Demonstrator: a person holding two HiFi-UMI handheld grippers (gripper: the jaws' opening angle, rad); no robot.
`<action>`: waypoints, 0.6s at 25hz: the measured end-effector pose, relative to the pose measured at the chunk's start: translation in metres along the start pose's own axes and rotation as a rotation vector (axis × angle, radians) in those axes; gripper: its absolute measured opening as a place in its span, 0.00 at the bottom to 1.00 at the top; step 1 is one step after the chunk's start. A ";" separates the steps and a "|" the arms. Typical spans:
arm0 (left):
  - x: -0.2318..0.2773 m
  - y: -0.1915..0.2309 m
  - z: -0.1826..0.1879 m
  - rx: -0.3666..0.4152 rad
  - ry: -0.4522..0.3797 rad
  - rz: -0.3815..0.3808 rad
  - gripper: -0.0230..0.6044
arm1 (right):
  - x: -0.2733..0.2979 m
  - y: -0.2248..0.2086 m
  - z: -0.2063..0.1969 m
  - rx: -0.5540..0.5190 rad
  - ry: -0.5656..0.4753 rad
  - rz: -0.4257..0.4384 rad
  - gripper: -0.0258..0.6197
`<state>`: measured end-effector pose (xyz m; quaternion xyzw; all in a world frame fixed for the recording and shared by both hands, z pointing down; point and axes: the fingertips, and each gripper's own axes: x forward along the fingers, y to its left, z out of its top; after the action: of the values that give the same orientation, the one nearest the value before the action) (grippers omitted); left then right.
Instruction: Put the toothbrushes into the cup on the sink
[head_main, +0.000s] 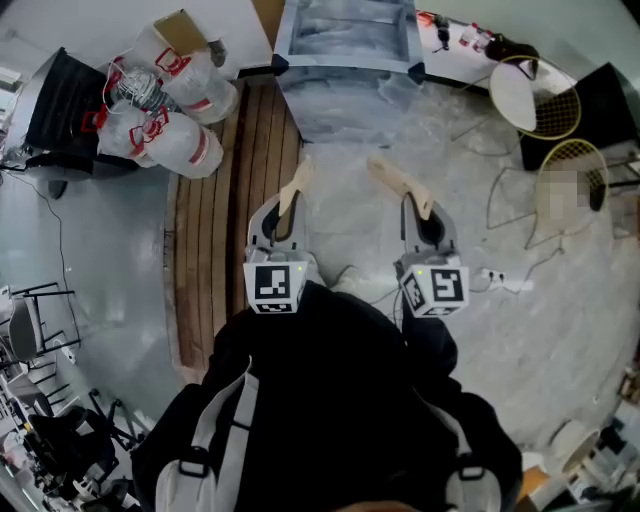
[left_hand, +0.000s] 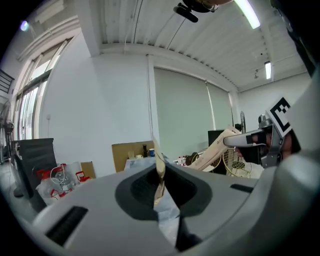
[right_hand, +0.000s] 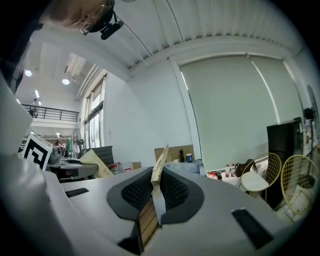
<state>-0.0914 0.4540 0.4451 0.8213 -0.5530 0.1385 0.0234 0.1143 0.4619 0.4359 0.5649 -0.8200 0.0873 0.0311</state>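
- Head view, far left: clear plastic bags (head_main: 165, 105) with red handles lie heaped on the floor beside a strip of wooden boards (head_main: 215, 230).
- The left tool (head_main: 303, 170) is held out over the edge of those boards. It points ahead and a little down, toward the grey table (head_main: 345, 45) at the top centre.
- Left gripper view: its two tan jaws are pressed together edge to edge, with nothing between them.
- The right tool (head_main: 380, 167) is held just beside the left one over the pale floor, and its tip leans in toward the left tool.
- Right gripper view: its jaws also lie flat against each other and carry nothing.
- A small blue cup (right_hand: 188, 158) stands on the grey table well ahead of both tools, next to a dark bottle (right_hand: 181, 156) and in front of a cardboard box (right_hand: 170, 150).
- The toothbrushes are too small to make out at this range.
- Far right, wire chairs (head_main: 550, 105) stand on the floor.
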 end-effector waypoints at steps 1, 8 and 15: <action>0.000 -0.003 0.001 -0.002 -0.004 0.006 0.09 | -0.001 -0.004 0.001 -0.004 -0.009 0.003 0.10; -0.004 -0.007 -0.002 -0.038 -0.004 0.043 0.09 | -0.002 -0.014 -0.004 0.015 -0.018 0.015 0.10; 0.022 0.010 -0.008 -0.016 -0.013 0.045 0.09 | 0.023 -0.020 -0.007 0.021 -0.032 0.010 0.10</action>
<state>-0.0942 0.4321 0.4572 0.8093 -0.5725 0.1293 0.0231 0.1239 0.4348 0.4484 0.5624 -0.8222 0.0870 0.0118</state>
